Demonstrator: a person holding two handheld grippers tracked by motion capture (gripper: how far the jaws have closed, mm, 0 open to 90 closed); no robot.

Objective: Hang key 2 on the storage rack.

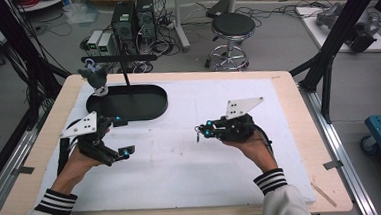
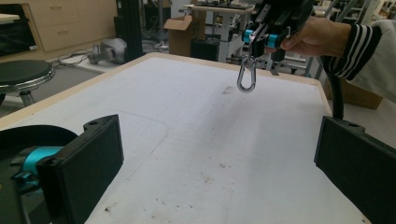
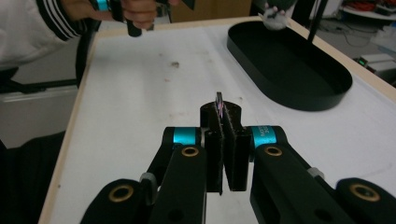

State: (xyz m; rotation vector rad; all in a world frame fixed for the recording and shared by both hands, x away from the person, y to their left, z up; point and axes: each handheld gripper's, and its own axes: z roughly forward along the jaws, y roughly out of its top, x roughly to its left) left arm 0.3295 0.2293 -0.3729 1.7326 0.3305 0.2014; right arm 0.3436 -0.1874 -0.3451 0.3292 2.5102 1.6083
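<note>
A silver carabiner (image 2: 246, 74) hangs above the white table mat, pinched at its top by my right gripper (image 1: 207, 130), which is shut on it. In the right gripper view the closed right gripper (image 3: 227, 116) shows a thin metal edge of the carabiner (image 3: 218, 100) sticking out between the pads. My left gripper (image 1: 123, 136) hovers at the left of the mat, near the black oval tray (image 1: 143, 103). In its own view the left gripper (image 2: 219, 140) stands wide open with nothing between the jaws, pointing toward the carabiner.
A thin black stand (image 1: 125, 74) rises from the tray, with a small grey plush toy (image 1: 96, 75) by the tray's far left end. The mat (image 1: 192, 172) covers a wooden table (image 1: 300, 131). A stool (image 1: 231, 27) and computer cases (image 1: 133, 21) stand beyond.
</note>
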